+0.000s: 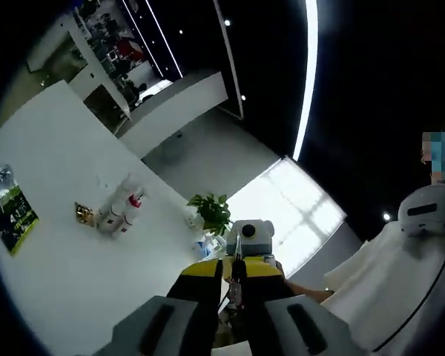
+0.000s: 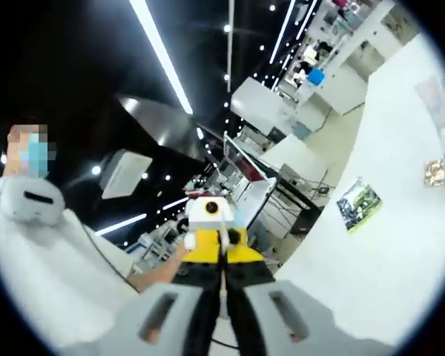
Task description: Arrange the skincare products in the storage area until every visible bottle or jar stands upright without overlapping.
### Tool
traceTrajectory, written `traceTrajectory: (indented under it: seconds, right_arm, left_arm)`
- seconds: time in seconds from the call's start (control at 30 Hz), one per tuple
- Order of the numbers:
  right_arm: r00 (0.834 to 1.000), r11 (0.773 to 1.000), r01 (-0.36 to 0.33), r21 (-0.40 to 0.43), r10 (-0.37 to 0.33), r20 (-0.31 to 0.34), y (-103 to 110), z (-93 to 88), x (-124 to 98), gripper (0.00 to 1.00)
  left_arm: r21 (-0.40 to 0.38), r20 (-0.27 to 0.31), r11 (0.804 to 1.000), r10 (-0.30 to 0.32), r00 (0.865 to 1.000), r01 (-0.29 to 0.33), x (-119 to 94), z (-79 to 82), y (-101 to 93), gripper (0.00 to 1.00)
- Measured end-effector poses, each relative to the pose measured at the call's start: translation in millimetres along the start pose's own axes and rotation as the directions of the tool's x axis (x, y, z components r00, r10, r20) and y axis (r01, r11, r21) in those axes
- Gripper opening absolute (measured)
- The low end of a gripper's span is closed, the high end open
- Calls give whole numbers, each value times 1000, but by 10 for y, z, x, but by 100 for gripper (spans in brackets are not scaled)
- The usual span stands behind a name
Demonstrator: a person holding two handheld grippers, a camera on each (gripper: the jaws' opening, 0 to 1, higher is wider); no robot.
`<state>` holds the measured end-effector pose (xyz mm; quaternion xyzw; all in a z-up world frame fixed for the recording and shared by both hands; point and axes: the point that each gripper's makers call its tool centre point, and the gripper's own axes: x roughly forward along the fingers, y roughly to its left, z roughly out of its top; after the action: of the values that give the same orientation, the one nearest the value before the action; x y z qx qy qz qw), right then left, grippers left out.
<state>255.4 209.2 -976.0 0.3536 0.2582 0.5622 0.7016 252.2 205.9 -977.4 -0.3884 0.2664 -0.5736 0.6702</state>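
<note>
On the white table (image 1: 67,274) a tight cluster of white bottles with red caps (image 1: 122,208) sits beside a small gold jar (image 1: 84,213); I cannot tell whether they stand upright. The gold jar (image 2: 434,172) also appears far right in the right gripper view. Both grippers are held in the air, well away from the products and facing each other. The right gripper (image 1: 234,302), yellow and black, has its fingers pressed together with nothing seen between them. The left gripper (image 2: 223,308) looks the same.
A green printed leaflet (image 1: 11,209) lies on the table left of the bottles, also seen as leaflet (image 2: 358,204). A potted plant (image 1: 211,211) stands at the table's far edge. A person in white clothing (image 1: 400,282) holds the grippers.
</note>
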Motion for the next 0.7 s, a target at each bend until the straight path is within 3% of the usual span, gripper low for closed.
traceTrajectory:
  seconds: [0.17, 0.27, 0.47, 0.7]
  right_arm:
    - [1000, 1000, 9, -10, -9, -7, -31, 8, 2, 0]
    - [999, 999, 41, -29, -40, 27, -89, 53, 21, 2]
    - [996, 997, 66, -35, -64, 60, -103, 70, 35, 5]
    - [989, 993, 111, -28, -108, 97, -180, 82, -40, 1]
  left_arm:
    - [22, 14, 1000, 1, 1000, -1, -6, 7, 8, 2]
    - [18, 40, 1000, 22, 999, -22, -16, 46, 67, 1]
    - [-27, 144, 1000, 18, 989, -14, -53, 202, 114, 1]
    - [-58, 147, 998, 7, 989, 1, 9, 178, 164, 1]
